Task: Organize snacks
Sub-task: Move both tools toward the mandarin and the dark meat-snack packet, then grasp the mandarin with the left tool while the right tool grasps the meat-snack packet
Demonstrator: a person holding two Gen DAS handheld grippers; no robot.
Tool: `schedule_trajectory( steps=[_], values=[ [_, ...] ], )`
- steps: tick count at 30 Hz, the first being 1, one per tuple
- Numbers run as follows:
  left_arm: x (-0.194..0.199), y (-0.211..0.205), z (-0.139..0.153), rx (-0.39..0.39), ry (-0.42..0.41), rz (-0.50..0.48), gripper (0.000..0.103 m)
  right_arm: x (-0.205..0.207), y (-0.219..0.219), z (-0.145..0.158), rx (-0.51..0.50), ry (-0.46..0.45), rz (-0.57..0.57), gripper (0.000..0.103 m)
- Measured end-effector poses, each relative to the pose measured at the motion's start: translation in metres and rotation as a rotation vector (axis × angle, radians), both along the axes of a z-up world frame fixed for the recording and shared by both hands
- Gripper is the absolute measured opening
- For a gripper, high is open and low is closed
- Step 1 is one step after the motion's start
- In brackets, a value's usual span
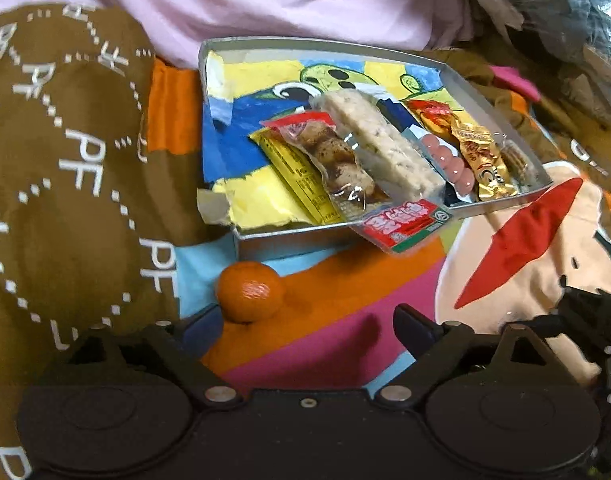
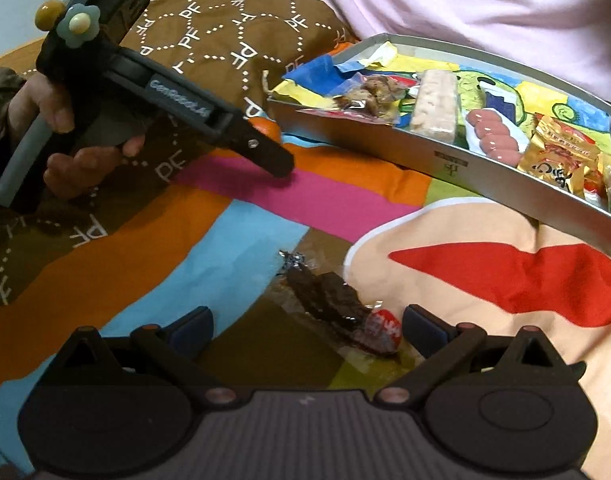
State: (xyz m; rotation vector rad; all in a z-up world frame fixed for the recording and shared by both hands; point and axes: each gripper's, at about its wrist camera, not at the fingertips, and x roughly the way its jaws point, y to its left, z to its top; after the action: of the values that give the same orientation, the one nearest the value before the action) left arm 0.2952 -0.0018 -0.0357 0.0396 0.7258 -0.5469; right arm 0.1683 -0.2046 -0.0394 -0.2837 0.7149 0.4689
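From my left wrist camera, my left gripper (image 1: 305,328) stands open and empty on the patterned blanket (image 1: 337,280), the mandarin (image 1: 250,297) just ahead by its left finger and still outside the tin tray (image 1: 325,42), which already holds several wrapped snacks. From my right wrist camera, my right gripper (image 2: 307,330) is open around a dark wrapped snack (image 2: 333,306) on the blanket, ungripped; I judge these two remain.
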Motion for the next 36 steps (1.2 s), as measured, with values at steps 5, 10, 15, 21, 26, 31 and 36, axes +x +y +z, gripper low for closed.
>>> schedule_trajectory(
  steps=[5, 10, 15, 21, 26, 31, 36],
  values=[
    [0.007, -0.004, -0.001, 0.087, -0.051, 0.090, 0.085, -0.003, 0.003, 0.002, 0.002, -0.004, 0.012, 0.099],
    [0.019, 0.007, -0.003, 0.015, -0.015, 0.149, 0.059, -0.003, 0.003, 0.001, -0.005, -0.006, 0.015, 0.094],
    [0.021, 0.016, -0.004, -0.019, 0.021, 0.188, 0.039, 0.000, -0.001, 0.001, -0.051, -0.028, -0.030, 0.091],
    [0.003, 0.014, -0.002, -0.055, 0.034, 0.180, 0.039, 0.004, -0.011, 0.003, -0.055, 0.012, -0.041, 0.092],
    [-0.031, 0.005, 0.000, -0.050, -0.002, 0.154, 0.038, 0.002, -0.010, 0.004, -0.055, 0.012, -0.052, 0.078],
    [-0.063, -0.005, -0.003, -0.045, 0.004, 0.141, 0.038, -0.002, -0.012, 0.008, -0.044, 0.003, -0.089, 0.060],
    [-0.089, -0.013, -0.011, -0.066, 0.065, 0.143, 0.038, -0.013, -0.003, 0.008, -0.087, -0.027, -0.103, 0.046]
  ],
)
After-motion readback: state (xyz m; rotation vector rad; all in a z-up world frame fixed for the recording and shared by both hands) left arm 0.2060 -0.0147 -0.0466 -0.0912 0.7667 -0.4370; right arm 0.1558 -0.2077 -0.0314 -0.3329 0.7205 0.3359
